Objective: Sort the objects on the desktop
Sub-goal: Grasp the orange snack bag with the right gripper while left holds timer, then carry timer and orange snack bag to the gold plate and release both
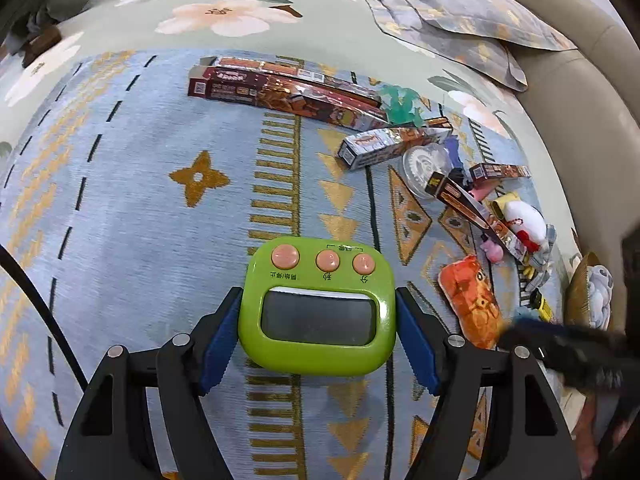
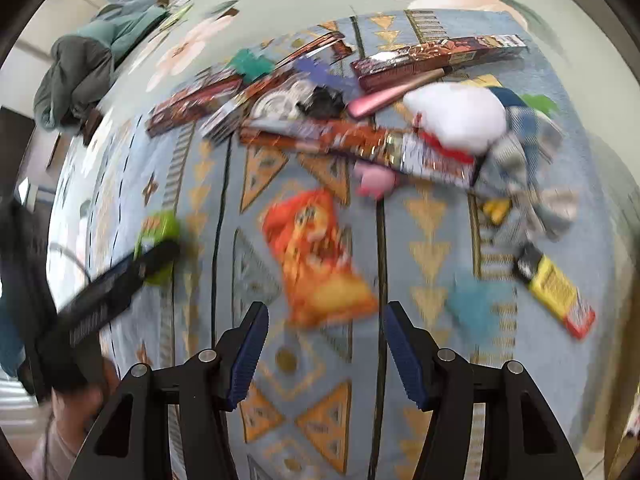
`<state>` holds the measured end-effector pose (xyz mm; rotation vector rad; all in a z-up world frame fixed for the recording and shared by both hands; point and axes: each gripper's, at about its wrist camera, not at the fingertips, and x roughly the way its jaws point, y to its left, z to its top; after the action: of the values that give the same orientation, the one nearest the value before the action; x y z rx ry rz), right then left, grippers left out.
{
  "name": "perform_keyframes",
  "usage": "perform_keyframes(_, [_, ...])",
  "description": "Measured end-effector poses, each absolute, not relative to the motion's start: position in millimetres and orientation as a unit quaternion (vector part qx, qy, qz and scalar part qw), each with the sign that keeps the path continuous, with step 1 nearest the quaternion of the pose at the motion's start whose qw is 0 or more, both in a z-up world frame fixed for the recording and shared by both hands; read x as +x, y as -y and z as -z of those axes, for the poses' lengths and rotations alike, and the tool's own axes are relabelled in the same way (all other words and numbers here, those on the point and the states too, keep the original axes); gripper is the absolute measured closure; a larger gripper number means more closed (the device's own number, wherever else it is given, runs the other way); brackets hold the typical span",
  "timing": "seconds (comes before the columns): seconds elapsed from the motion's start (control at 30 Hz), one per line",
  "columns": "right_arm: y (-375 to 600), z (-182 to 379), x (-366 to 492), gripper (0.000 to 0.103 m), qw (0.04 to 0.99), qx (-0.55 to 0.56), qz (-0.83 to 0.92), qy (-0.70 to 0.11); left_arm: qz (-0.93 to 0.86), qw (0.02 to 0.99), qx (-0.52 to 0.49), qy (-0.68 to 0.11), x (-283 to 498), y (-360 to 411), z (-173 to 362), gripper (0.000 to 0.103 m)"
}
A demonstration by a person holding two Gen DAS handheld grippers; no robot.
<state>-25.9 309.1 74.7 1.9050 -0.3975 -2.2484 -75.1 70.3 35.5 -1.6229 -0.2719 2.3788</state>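
Note:
A green digital timer with three pink buttons sits between the blue pads of my left gripper; the jaws are closed against its two sides above the patterned blue mat. In the right wrist view the timer shows blurred at the left behind the left gripper's black finger. My right gripper is open and empty, just short of an orange snack bag. The same bag lies to the right of the timer in the left wrist view.
A pile lies at the mat's right: long brown boxes, a round clear case, a white plush toy, a pink toy, a yellow box, a checked cloth. A pillow and sofa edge lie beyond.

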Motion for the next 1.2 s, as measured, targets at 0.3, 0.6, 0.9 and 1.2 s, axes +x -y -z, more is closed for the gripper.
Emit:
perform_keyframes(0.3, [-270.1,-51.1,-26.5,0.040,0.037,0.616,0.785,0.051,-0.812,0.132,-0.561,0.095,-67.7,-78.8,-35.6,0.032])
perform_keyframes(0.6, [-315.4,-88.7,19.5,0.072,0.025,0.579,0.807,0.113,-0.813,0.136,-0.558,0.093,-42.2,-92.9,-50.3,0.032])
perform_keyframes(0.9, [-363.4,-110.3,122.6,0.072,0.026,0.610,0.776,0.155,-0.779,0.210,-0.584,0.091,13.7,-168.5,-66.0,0.032])
perform_keyframes(1.2, [-453.4,-167.6,167.7,0.072,-0.054,0.562,0.809,0.162,-0.758,0.321,-0.563,0.069,40.3,-279.3,-106.8,0.032])
